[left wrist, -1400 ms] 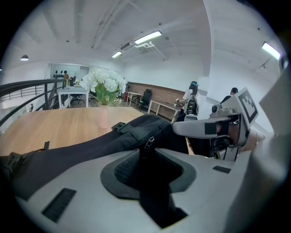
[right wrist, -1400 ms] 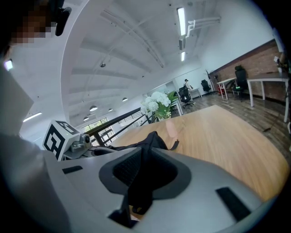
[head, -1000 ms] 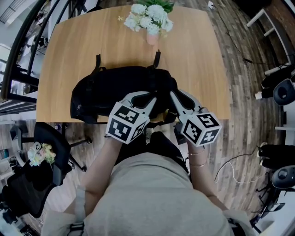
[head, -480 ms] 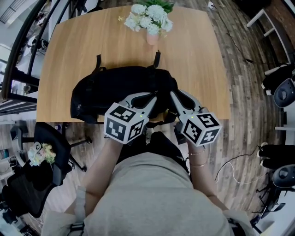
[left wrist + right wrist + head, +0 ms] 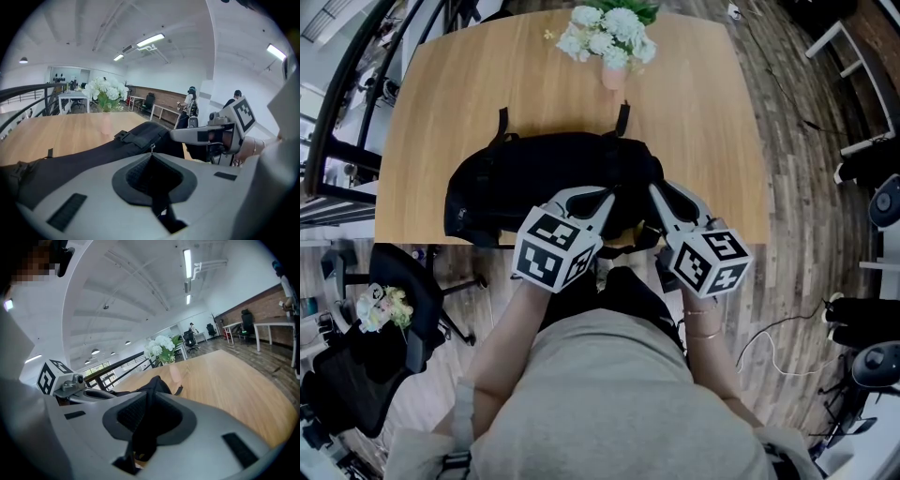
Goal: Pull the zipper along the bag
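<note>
Black bag (image 5: 534, 178) pinched by right fingers (image 5: 220, 423); left fingers (image 5: 84, 187) just clenched on zipper pull (image 5: 151, 148) (metal).

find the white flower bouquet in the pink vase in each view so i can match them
Head view: white flower bouquet, top centre.
Left gripper view: bouquet left of centre, upper half.
Right gripper view: bouquet near the middle.
Shared landmark: the black fabric bag, nearer than the flowers everywhere.
</note>
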### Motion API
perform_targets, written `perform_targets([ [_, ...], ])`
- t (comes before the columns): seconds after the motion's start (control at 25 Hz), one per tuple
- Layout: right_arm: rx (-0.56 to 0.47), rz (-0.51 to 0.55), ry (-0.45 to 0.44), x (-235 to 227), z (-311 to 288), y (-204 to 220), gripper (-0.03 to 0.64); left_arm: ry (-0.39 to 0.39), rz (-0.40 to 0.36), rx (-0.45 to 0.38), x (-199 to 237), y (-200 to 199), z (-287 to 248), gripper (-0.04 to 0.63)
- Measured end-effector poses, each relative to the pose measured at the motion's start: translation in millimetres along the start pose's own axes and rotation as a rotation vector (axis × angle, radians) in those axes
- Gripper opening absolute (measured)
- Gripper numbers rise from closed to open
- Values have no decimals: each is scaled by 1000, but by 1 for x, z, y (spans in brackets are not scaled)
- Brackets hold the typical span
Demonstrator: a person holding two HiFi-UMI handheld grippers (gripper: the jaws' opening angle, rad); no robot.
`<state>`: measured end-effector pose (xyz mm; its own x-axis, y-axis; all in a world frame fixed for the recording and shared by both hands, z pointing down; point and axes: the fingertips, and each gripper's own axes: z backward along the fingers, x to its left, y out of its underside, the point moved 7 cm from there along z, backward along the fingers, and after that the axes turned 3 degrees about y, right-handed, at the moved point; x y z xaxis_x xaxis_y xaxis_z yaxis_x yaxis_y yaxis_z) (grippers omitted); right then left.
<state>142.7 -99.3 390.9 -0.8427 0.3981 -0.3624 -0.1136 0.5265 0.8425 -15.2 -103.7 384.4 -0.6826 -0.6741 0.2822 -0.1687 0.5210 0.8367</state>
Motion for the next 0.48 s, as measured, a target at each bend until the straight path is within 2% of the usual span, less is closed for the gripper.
perform_targets([
  [0.12,-2,8,15,-3,1,-1,69,-27,-12,18,6,1,5,18],
  [0.48,2,9,17,-7,1,-5,71,-125,60,1,33,12,40,18],
])
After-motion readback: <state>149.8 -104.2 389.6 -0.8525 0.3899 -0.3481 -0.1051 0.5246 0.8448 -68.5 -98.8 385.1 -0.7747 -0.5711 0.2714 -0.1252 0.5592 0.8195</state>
